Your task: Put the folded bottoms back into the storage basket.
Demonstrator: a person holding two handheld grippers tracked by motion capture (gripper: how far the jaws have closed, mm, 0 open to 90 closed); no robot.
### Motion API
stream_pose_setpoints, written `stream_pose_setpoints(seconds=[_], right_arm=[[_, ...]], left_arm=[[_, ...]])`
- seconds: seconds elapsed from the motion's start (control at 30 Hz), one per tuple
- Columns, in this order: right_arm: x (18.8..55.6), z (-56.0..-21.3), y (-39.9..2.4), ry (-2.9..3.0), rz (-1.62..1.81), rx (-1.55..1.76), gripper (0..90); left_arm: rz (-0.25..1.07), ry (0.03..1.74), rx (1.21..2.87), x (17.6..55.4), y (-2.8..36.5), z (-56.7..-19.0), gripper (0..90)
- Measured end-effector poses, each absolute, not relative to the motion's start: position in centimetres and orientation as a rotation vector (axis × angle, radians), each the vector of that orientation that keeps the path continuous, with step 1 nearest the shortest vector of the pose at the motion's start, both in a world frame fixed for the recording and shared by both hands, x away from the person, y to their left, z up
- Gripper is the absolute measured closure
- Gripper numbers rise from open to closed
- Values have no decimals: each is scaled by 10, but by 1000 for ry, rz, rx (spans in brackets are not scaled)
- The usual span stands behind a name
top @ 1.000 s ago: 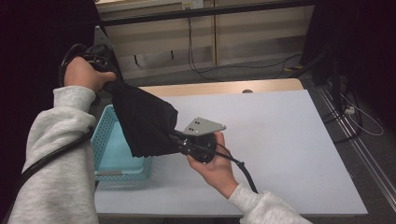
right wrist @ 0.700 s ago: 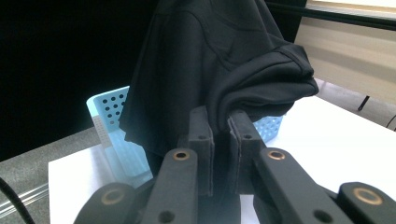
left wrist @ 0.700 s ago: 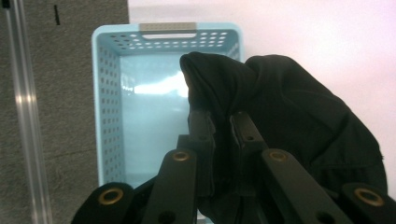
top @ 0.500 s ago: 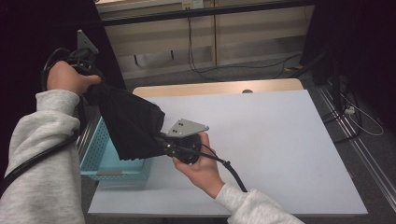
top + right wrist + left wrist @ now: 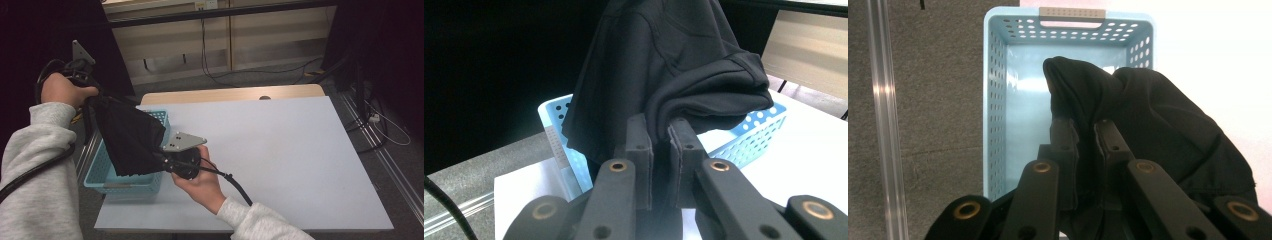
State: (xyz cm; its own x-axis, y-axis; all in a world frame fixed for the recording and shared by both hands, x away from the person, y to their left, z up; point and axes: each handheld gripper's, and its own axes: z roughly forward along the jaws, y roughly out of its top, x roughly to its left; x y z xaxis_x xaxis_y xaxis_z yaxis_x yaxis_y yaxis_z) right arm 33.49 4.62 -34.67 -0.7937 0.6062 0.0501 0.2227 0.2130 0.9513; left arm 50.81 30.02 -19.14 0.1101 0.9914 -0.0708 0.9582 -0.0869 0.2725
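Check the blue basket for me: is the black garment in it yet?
Not yet. The black garment hangs above the blue basket, pinched between the left gripper and the right gripper; the basket's floor looks bare.

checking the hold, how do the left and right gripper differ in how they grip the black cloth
The left gripper is held high, off the table's left edge; the right gripper sits low over the table. The black cloth hangs down from the left one, and the right one pinches its lower edge beside the blue basket. Both are shut on it.
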Motion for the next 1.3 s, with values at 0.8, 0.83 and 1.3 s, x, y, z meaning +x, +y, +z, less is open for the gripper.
stream_pose_setpoints(seconds=[0.8,0.83,1.3], right_arm=[[354,-376,91,2207,1606,803,576],[353,-376,89,2189,1582,803,527],[353,-372,14,2180,1507,802,269]], left_arm=[[391,1858,2151,534,327,-242,548],[428,1818,2173,534,325,-246,467],[412,1680,2185,514,310,-273,218]])
